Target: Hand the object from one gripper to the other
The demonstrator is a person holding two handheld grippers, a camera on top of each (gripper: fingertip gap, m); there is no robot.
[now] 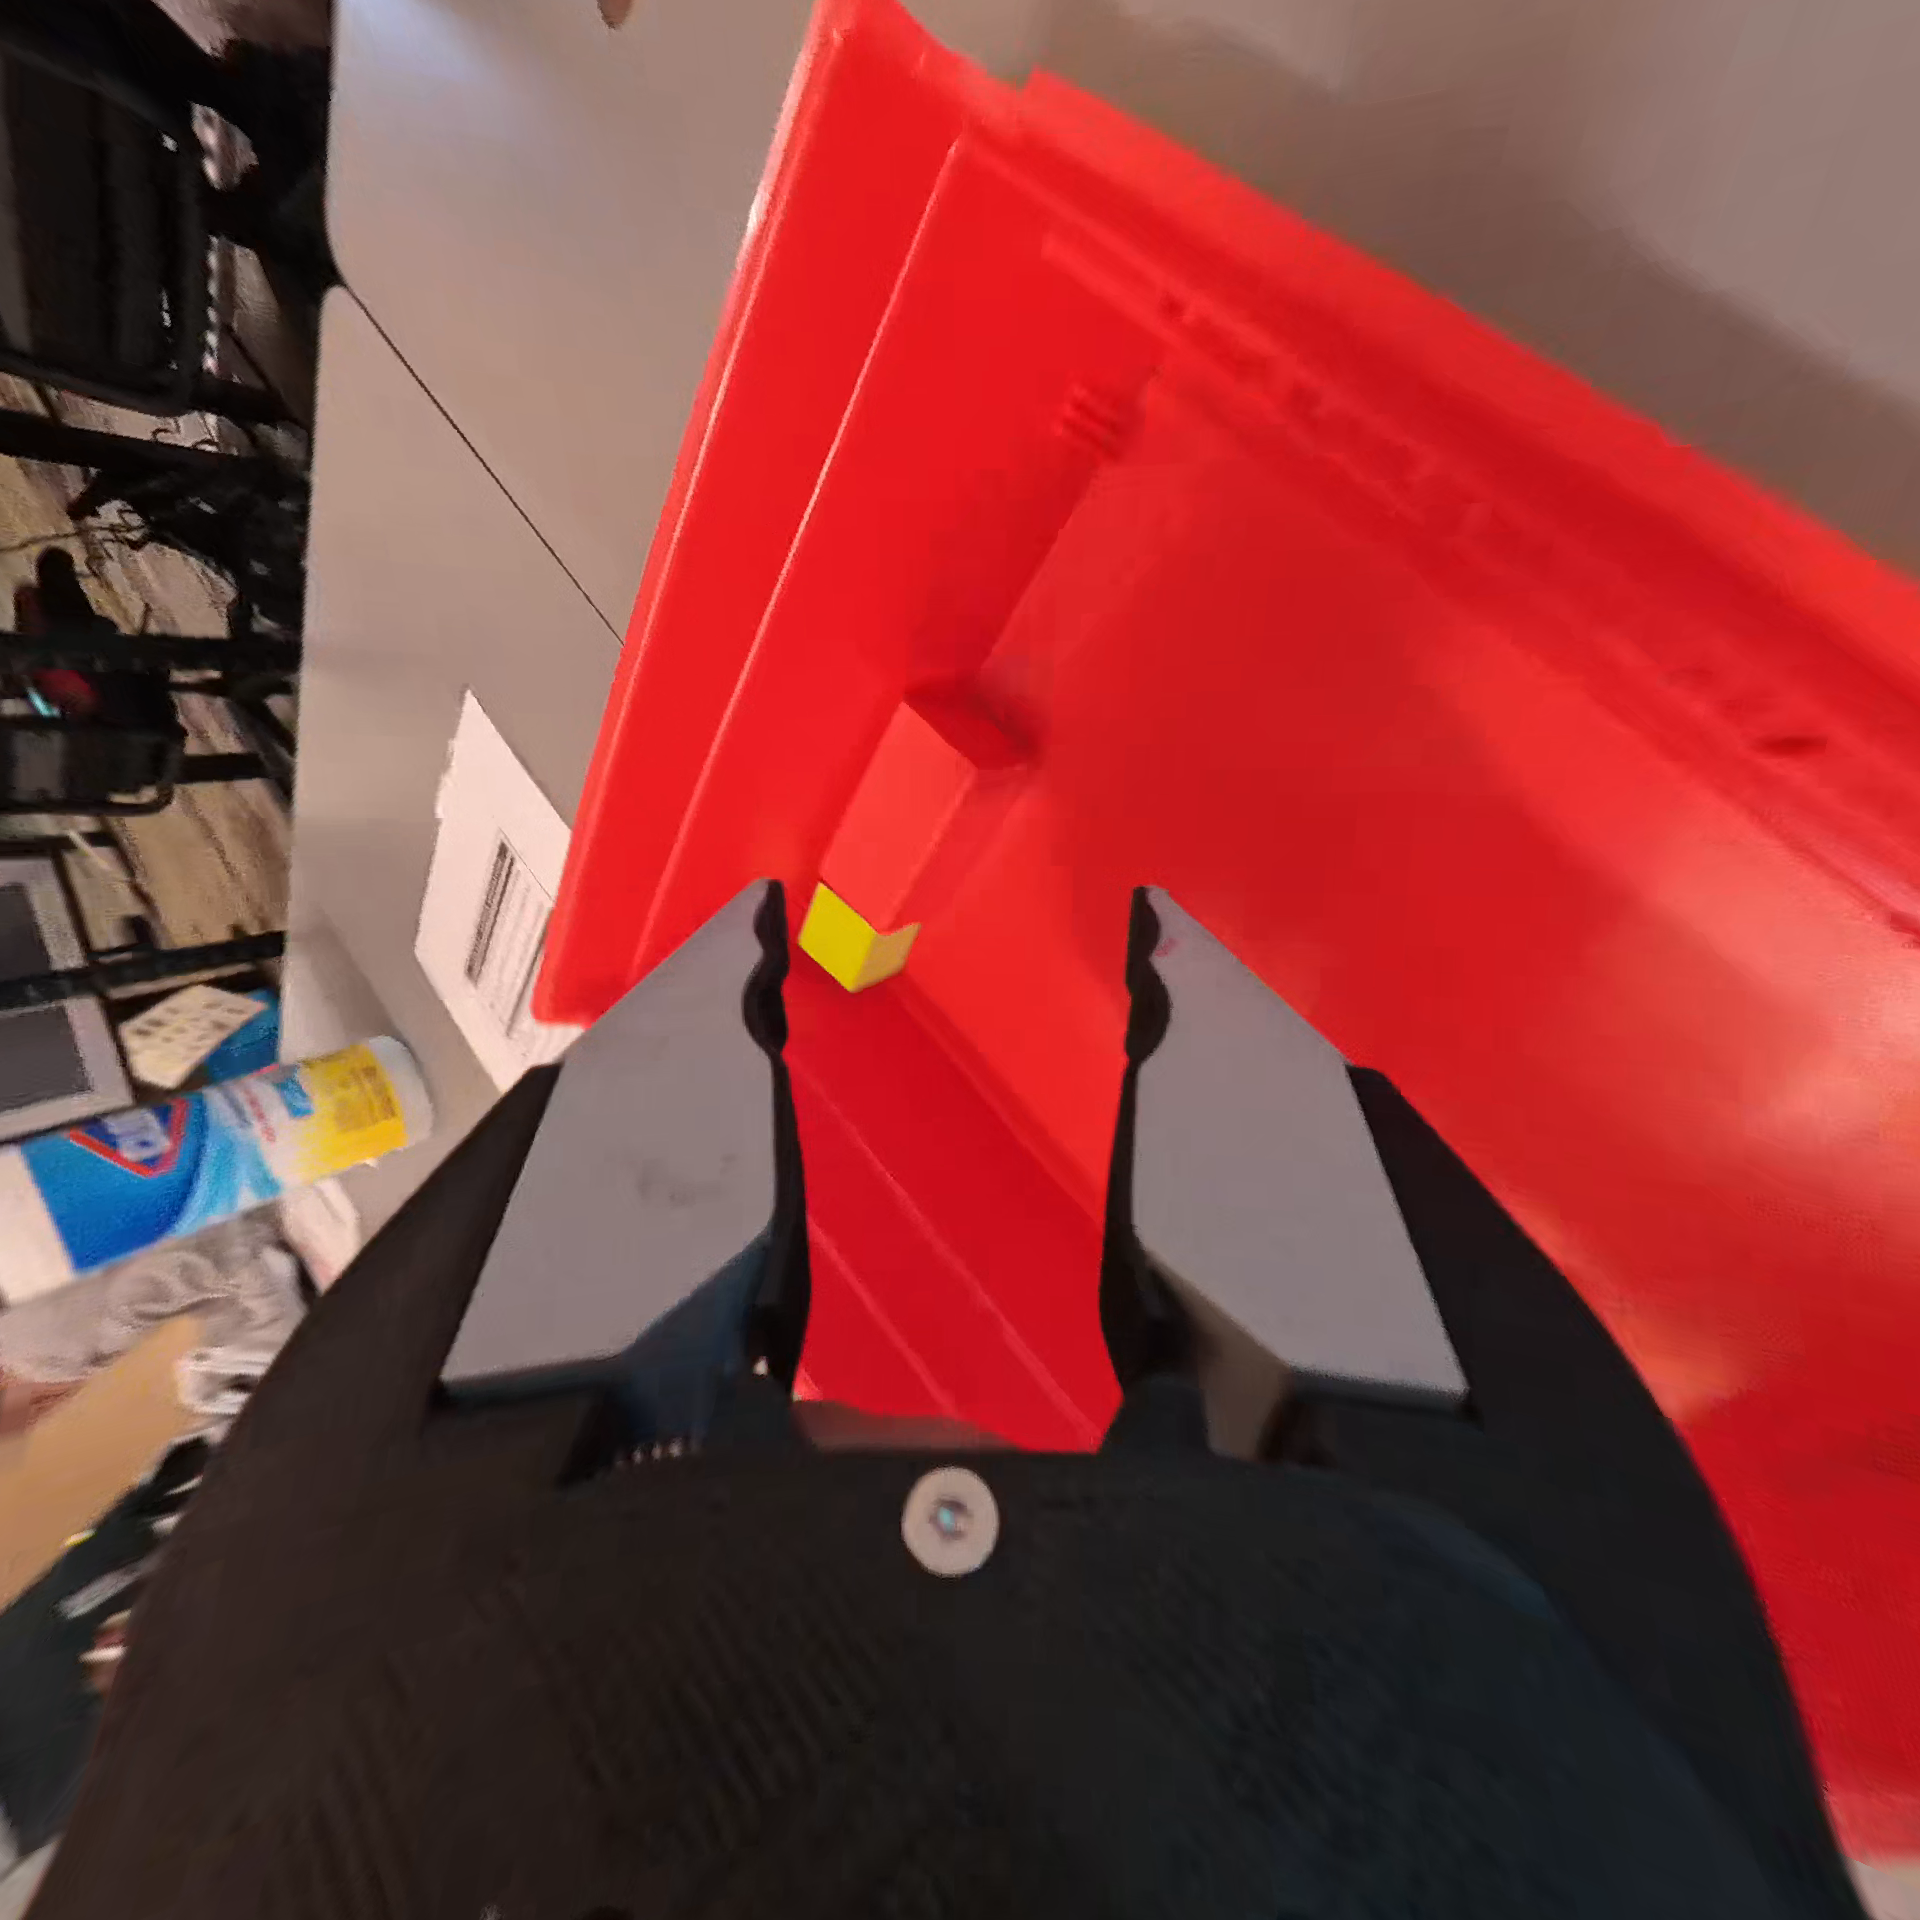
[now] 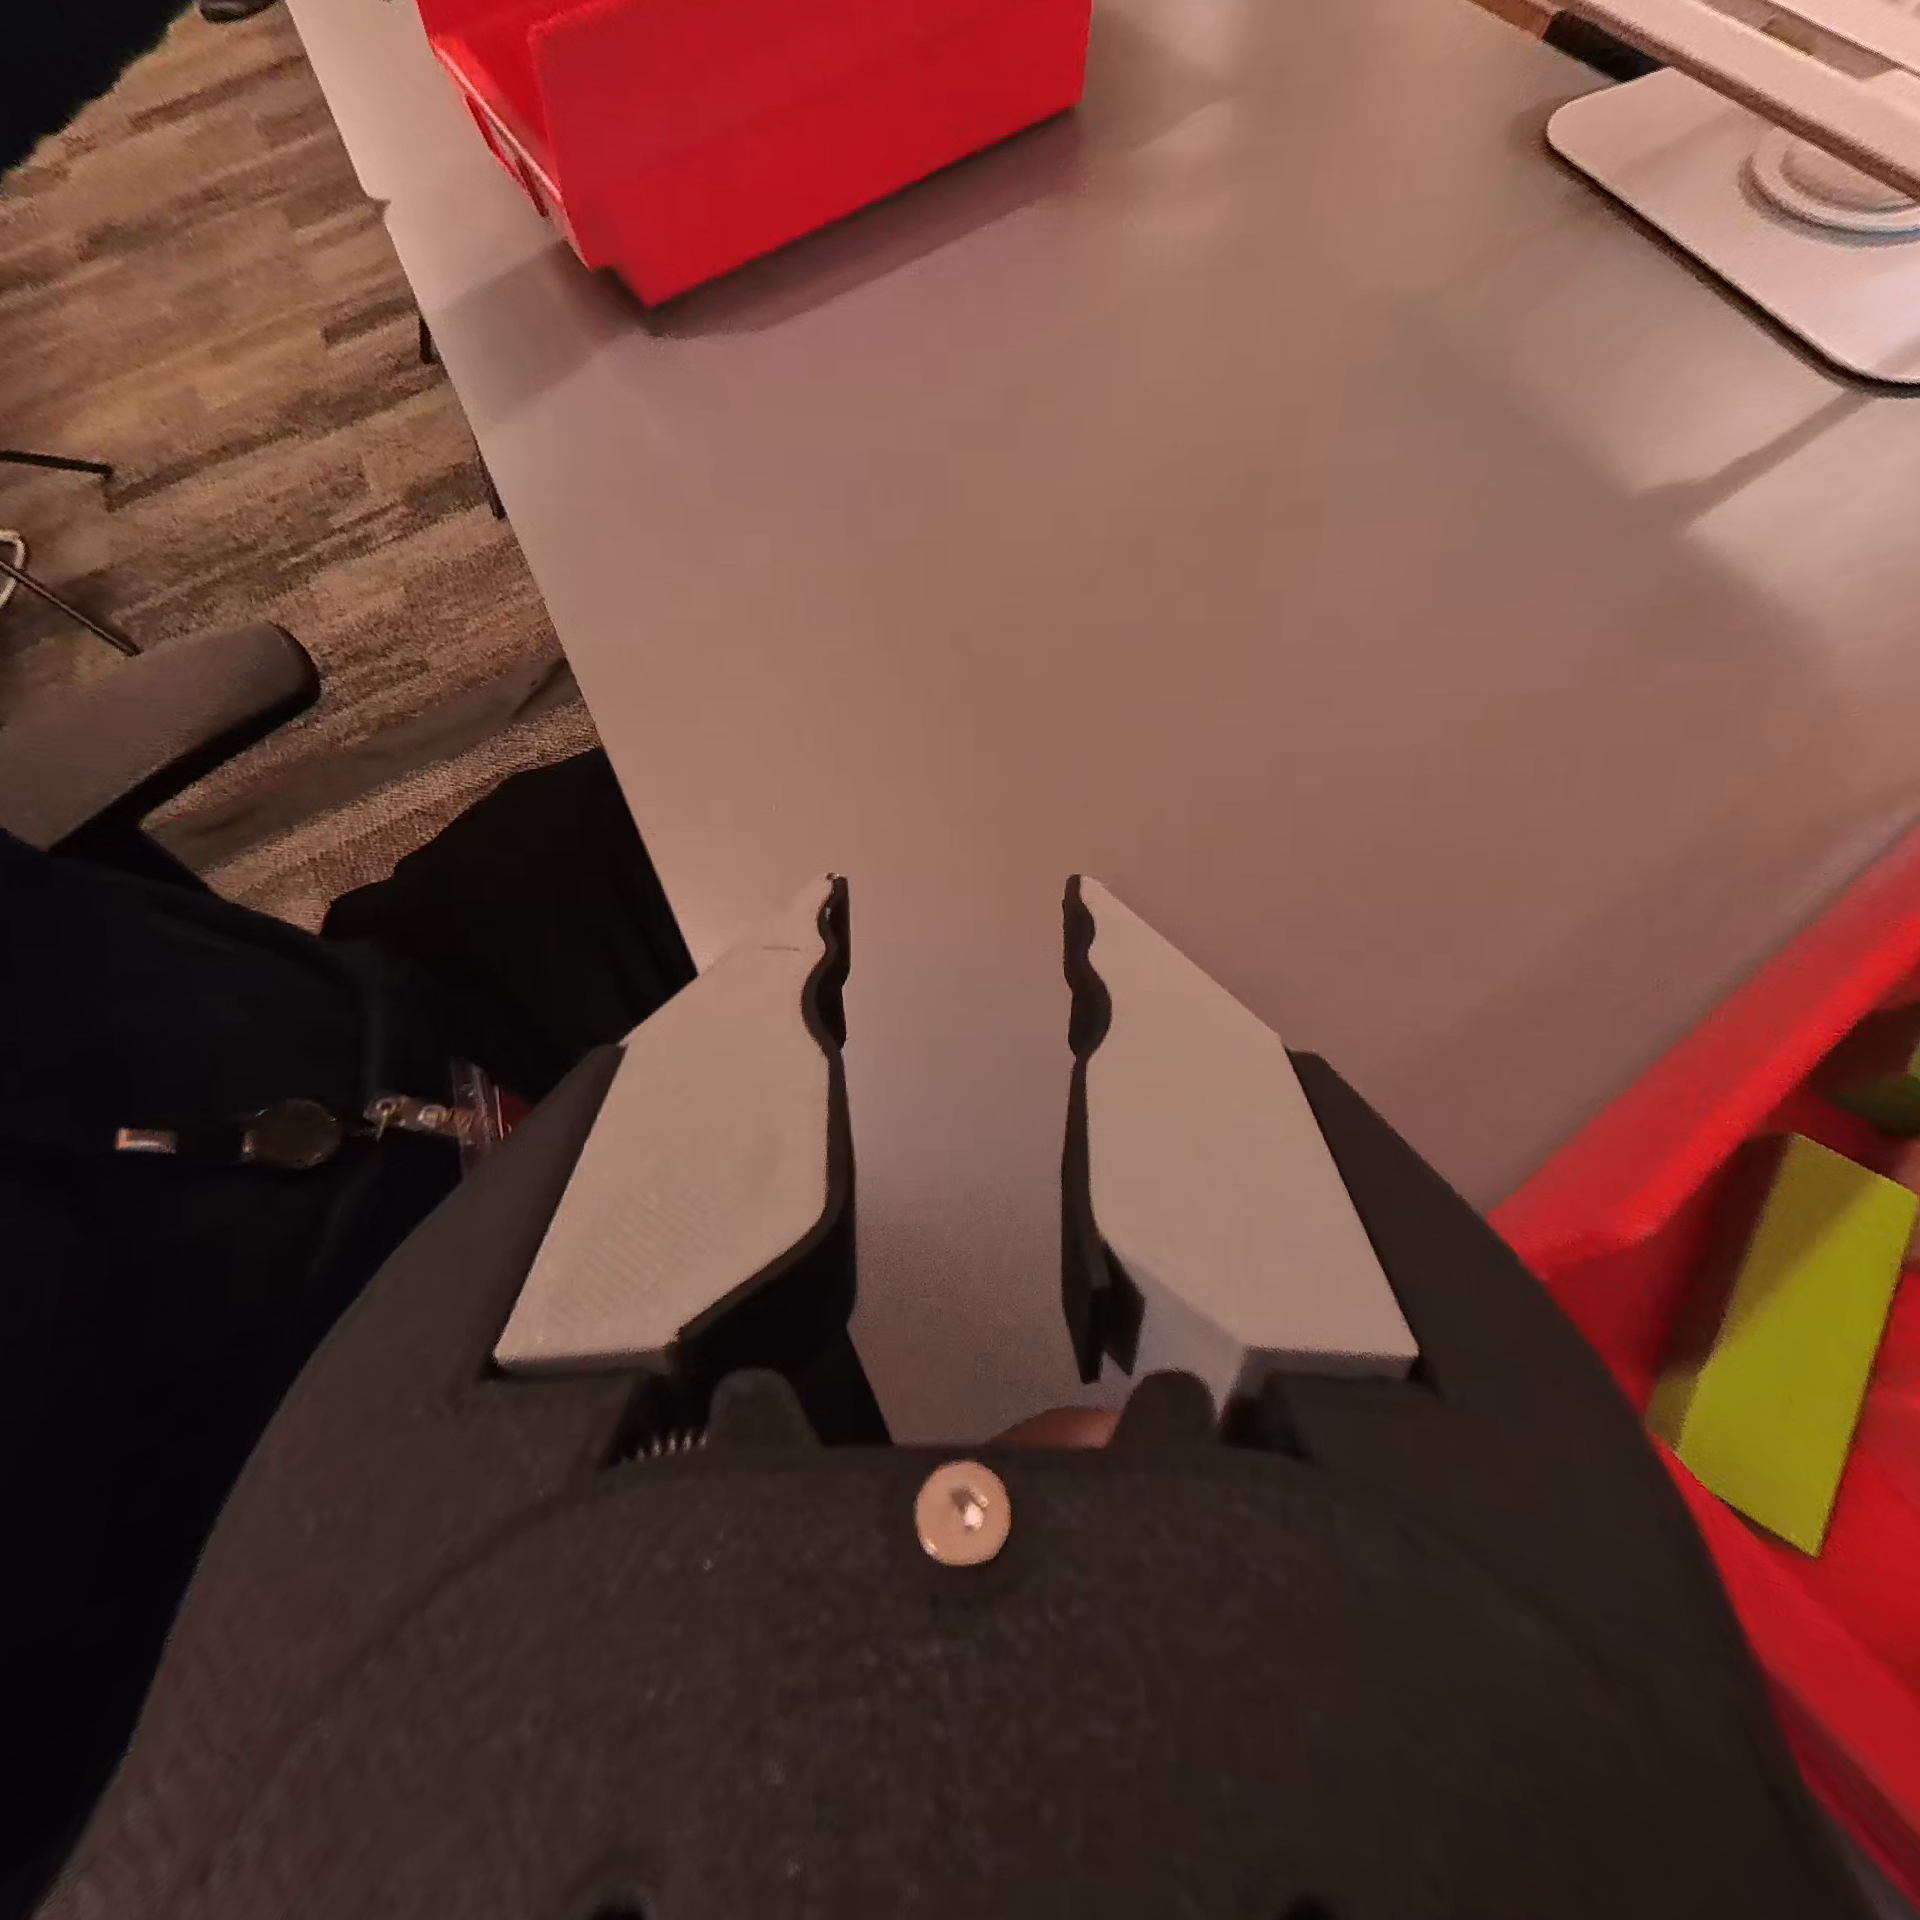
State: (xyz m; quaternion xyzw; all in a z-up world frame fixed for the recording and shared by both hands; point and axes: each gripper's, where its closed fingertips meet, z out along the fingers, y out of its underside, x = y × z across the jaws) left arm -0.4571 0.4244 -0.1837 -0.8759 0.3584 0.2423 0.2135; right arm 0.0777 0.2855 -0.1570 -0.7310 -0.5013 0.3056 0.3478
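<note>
In the left wrist view my left gripper (image 1: 954,914) is open and empty, tilted over a red bin (image 1: 1455,779). Inside the bin lie a small yellow block (image 1: 847,940) just beyond my left fingertip and an orange block (image 1: 909,821) behind it. In the right wrist view my right gripper (image 2: 956,914) is open and empty above the grey table (image 2: 1143,571). A second red bin (image 2: 1683,1132) sits at the lower right with a lime-green block (image 2: 1787,1351) in it. Another red bin (image 2: 790,135) stands at the far end of the table.
A wipes canister (image 1: 208,1153) and a white sheet of paper (image 1: 488,873) lie left of the bin. A white monitor stand base (image 2: 1745,208) is at the far right. The table edge, carpet (image 2: 229,343), a chair arm (image 2: 135,727) and a person's dark clothing (image 2: 208,1143) are on the left.
</note>
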